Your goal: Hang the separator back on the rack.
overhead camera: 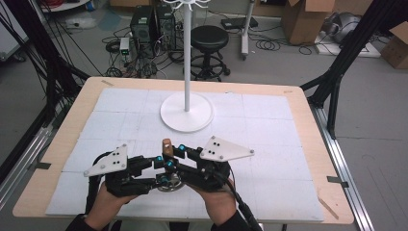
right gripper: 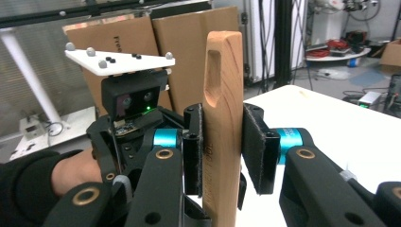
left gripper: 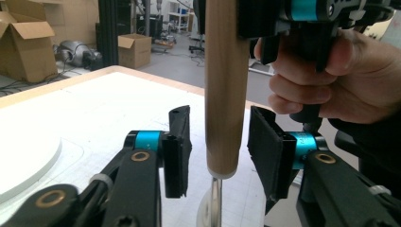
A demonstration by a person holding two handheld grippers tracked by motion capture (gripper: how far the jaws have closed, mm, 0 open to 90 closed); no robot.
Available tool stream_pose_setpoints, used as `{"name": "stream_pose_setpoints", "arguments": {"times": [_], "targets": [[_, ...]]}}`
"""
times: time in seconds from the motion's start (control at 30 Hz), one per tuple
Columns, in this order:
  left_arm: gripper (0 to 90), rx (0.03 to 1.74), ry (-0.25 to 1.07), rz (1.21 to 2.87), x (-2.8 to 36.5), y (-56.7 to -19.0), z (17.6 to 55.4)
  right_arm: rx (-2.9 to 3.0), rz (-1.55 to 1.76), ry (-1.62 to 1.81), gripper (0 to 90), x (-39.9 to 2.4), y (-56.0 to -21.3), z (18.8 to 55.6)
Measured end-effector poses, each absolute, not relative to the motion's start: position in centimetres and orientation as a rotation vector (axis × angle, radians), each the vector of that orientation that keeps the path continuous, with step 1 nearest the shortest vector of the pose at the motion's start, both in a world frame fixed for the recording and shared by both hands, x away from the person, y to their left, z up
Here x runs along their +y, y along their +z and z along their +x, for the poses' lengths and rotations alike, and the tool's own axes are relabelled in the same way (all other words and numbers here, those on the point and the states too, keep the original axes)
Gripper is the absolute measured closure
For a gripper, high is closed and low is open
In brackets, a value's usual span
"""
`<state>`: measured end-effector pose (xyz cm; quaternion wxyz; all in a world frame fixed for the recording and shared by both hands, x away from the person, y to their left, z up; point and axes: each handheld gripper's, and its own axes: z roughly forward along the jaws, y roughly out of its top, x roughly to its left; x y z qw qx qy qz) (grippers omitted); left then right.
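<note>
Wooden handle (right gripper: 222,123) stands upright between the two grippers, near the person's edge of the table (overhead camera: 308,144). From its lower end a thin metal shaft (left gripper: 215,203) goes down to a round metal part (overhead camera: 169,184) that lies on the white mat (overhead camera: 120,120).

The right gripper (right gripper: 221,149) has the handle between its two black jaws; both pads press flat on the wood, so it is closed on the handle. The left gripper (left gripper: 218,149) is around the lower end of the handle, but its jaws are apart and a gap shows on each side of the wood, so it holds nothing. A hand (overhead camera: 108,204) holds each gripper from below.

Farther on the mat stands a white pole (overhead camera: 187,57) on a round white base (overhead camera: 186,113). Beyond the table, on the floor, are a black stool (overhead camera: 210,43) and cardboard boxes (overhead camera: 303,19); I cannot tell what is inside them.
</note>
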<state>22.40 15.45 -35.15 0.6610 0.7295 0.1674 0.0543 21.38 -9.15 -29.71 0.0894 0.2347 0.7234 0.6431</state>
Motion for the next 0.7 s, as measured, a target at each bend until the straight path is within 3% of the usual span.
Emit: {"name": "stream_pose_setpoints", "arguments": {"times": [0.2,0.37,0.4,0.43,0.47,0.6,0.7], "targets": [[71.2,0.376,0.128,1.675,15.2,-35.2,22.3,2.145,0.734,1.925,70.9,-9.1,-29.9,21.4],[72.6,0.377,0.112,1.688,15.3,-35.2,22.4,2.156,0.726,1.925,69.6,-9.1,-30.0,21.3],[72.6,0.375,0.102,1.688,15.3,-35.1,22.4,2.171,0.716,1.97,53.4,-9.3,-30.0,21.6],[72.6,0.37,0.087,1.685,15.3,-35.1,22.4,2.171,0.716,1.97,53.4,-9.3,-30.0,21.6],[72.7,0.352,0.056,1.677,15.3,-35.1,22.4,2.195,0.64,2.004,39.3,-9.7,-30.1,22.1],[72.7,0.297,-0.006,1.666,15.4,-34.9,22.4,2.228,0.481,2.053,34.7,-10.4,-30.4,22.7],[72.6,0.255,-0.05,1.66,15.2,-34.8,22.3,2.294,0.378,2.173,40.8,-11.1,-31.0,23.4]]}}
